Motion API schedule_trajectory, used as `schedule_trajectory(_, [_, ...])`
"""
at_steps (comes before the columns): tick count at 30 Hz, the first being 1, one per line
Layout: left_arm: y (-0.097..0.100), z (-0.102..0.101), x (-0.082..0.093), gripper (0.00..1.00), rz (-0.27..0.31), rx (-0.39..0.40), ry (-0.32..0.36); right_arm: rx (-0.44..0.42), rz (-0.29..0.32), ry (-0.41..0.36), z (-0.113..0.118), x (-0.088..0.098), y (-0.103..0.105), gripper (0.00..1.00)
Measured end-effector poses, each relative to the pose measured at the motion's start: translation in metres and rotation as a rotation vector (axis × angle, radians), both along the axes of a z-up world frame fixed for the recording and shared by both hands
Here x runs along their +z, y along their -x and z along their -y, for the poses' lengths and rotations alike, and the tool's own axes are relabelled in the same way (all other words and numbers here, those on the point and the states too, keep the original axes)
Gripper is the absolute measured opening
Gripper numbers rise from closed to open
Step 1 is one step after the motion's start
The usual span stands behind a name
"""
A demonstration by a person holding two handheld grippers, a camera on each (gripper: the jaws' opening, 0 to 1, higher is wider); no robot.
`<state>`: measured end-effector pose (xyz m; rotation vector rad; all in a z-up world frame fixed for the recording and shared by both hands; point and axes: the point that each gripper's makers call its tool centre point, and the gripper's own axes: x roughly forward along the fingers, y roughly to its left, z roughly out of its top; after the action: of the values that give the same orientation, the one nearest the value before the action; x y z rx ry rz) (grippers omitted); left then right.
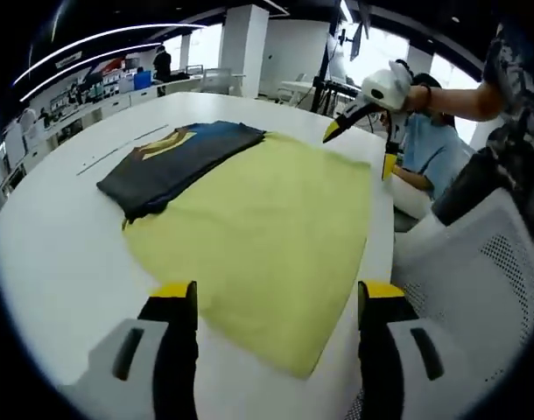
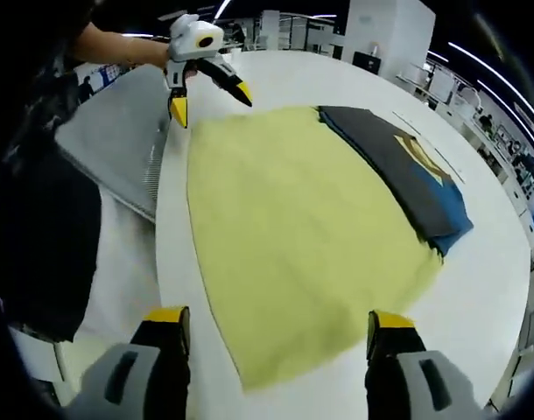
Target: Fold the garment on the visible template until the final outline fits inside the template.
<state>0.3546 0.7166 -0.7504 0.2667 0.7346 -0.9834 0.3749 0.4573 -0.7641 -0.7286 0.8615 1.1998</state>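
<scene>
Left gripper view: a white desk in a bright open office carries a yellow template, with the folded dark garment on its far left edge. Your left tool is released, empty, above the near edge.

Right gripper view: your right tool likewise spread, holding nothing; the garment lies far right, its folds unclear.
</scene>
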Motion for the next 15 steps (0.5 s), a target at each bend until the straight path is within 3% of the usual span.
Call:
schedule_trajectory(6, [0.009, 0.003, -0.007, 0.61, 0.0, -0.037, -0.024, 0.038, 0.006, 0.051, 0.008, -0.007, 0.003, 0.71])
schedule_trajectory(15, [0.015, -0.009, -0.023, 0.49, 0.004, -0.086, -0.139, 0.064, -0.006, 0.086, 0.014, -0.013, 0.007, 0.61])
